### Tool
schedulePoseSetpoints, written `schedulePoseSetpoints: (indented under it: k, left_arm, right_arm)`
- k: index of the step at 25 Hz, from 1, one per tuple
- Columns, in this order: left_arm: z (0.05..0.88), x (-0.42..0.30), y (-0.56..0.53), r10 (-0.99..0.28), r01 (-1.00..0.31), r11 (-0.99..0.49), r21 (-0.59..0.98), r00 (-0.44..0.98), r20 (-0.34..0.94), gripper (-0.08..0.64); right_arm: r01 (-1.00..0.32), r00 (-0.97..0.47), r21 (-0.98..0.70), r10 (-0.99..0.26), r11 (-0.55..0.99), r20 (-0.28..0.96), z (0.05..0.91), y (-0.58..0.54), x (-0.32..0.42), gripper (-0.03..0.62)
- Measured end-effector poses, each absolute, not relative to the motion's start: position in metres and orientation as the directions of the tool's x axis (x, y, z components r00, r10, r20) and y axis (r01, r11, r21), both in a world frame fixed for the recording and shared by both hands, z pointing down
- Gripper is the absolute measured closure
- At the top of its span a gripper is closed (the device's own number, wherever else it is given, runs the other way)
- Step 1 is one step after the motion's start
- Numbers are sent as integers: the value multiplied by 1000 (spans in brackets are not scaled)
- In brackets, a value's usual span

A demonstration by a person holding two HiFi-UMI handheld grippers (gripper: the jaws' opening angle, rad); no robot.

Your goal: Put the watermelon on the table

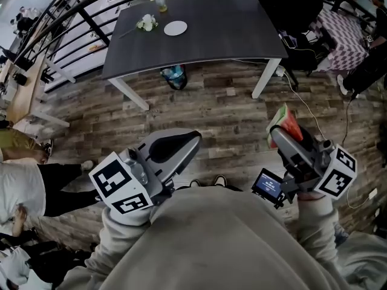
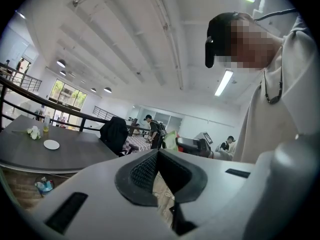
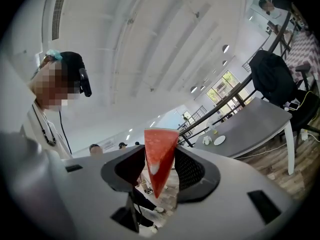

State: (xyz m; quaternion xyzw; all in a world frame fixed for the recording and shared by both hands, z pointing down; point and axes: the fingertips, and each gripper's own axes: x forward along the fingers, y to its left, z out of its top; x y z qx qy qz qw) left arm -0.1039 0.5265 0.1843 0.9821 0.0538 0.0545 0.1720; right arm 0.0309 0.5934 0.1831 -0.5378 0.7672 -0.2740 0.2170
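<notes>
A red watermelon wedge point(image 3: 159, 154) with a green rind point(image 1: 283, 121) stands between the jaws of my right gripper point(image 1: 279, 133), which is shut on it over the wooden floor. The same gripper point(image 3: 159, 170) clamps the slice low down, and its pointed tip hangs below. My left gripper point(image 1: 184, 141) is shut with nothing in it, its pads point(image 2: 145, 171) pressed together. The dark grey table point(image 1: 211, 35) lies ahead of both grippers and carries a white plate point(image 1: 175, 28), a small bunch of flowers point(image 1: 147, 23) and a bottle point(image 1: 161, 2).
A black chair draped with dark cloth point(image 1: 291, 5) stands at the table's far right. A blue object point(image 1: 174, 76) sits under the table. Cables point(image 1: 305, 104) trail over the floor at right. A railing point(image 1: 66, 17) runs behind; a seated person point(image 1: 24, 186) is at left.
</notes>
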Motion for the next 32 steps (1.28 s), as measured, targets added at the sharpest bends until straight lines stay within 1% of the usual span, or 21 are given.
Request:
schedulePoseSetpoints:
  k: [12, 22, 32]
  left_arm:
    - [191, -71, 536, 162, 115, -938, 327, 979, 123, 557]
    - [205, -60, 544, 196, 134, -930, 343, 969, 153, 557]
    - [207, -53, 493, 207, 158, -917, 366, 973, 99, 557]
  right_arm:
    - [-665, -257, -708, -963, 239, -84, 203, 619, 63, 396]
    - [-701, -184, -697, -983, 150, -27, 224, 639, 85, 396]
    - [-735, -191, -659, -981, 160, -24, 211, 590, 89, 396]
